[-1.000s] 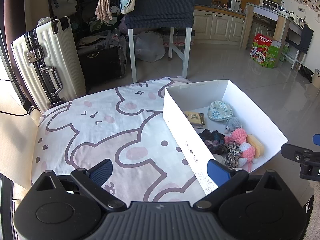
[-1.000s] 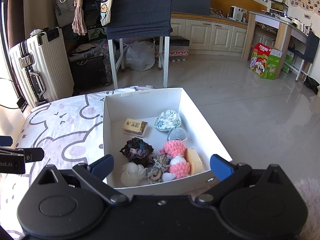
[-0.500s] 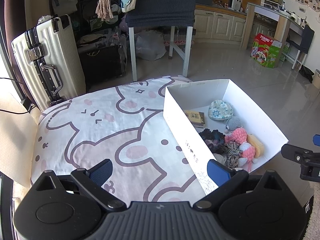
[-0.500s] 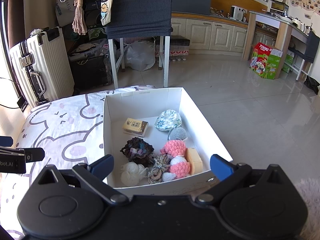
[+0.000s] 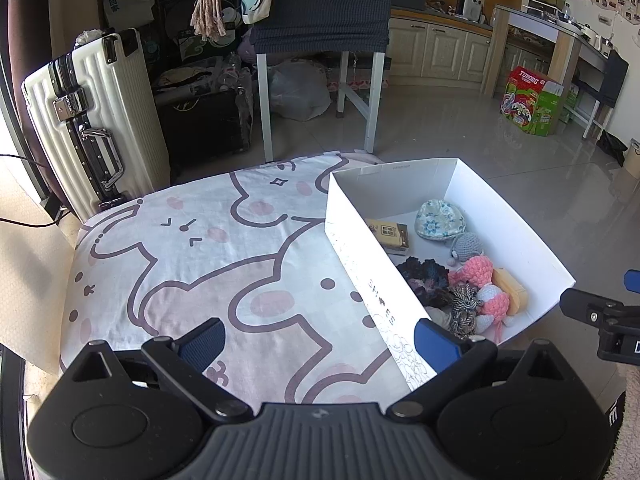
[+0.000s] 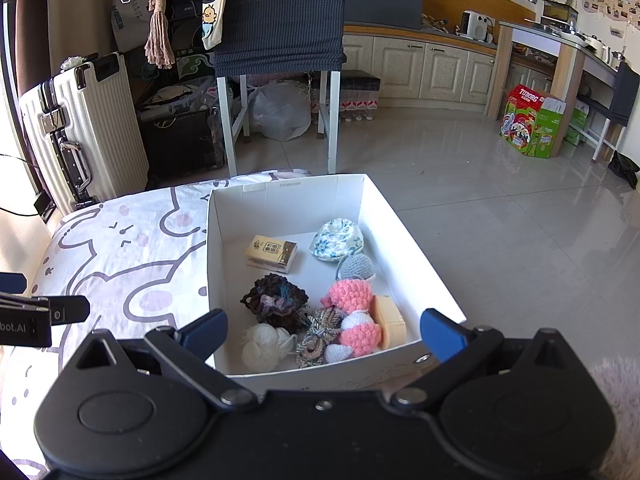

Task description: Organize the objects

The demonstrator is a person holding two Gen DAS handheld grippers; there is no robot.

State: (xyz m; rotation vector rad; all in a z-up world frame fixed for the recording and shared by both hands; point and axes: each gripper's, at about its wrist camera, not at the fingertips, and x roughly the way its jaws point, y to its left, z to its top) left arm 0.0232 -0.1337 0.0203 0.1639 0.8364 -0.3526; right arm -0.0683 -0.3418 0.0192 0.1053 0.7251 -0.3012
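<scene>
Several small items sit gathered inside the open white cardboard shoebox (image 6: 416, 256), which rests on the right part of the white bedsheet printed with pink and grey cartoon outlines (image 5: 192, 248): a small tan printed carton (image 6: 272, 254) and a pale floral fabric pouch (image 6: 338, 239) toward the far wall, a grey crocheted ball (image 6: 356, 266) just beside the pouch, a dark purple-blue crocheted flower (image 6: 276, 300) mid-box, a pink and white crocheted toy (image 6: 354, 314) touching a peach-coloured block (image 6: 390, 322) on the right, and a white yarn pompom (image 6: 264, 344) next to a striped brown knitted piece (image 6: 318, 334) at the near wall. Sheet outside the box carries no loose objects that either view shows. Compared with half a second and a full second ago, almost nothing has changed: box contents identical, both cameras nearly fixed apart from a slight drift in the left view. Left gripper (image 5: 318, 340) hangs over the sheet beside the box's left wall, fingers spread apart, empty. Right gripper (image 6: 324, 330) hovers over the box's near edge, fingers likewise spread, empty. Judgement: collecting looks finished or nearly so; the stillness reads as a pause at task end, or before a rearrangement inside the box. Beyond the bed: a cream ribbed hard-shell suitcase (image 5: 96, 120) and a white-legged chair draped in dark blue cloth (image 6: 280, 20).
</scene>
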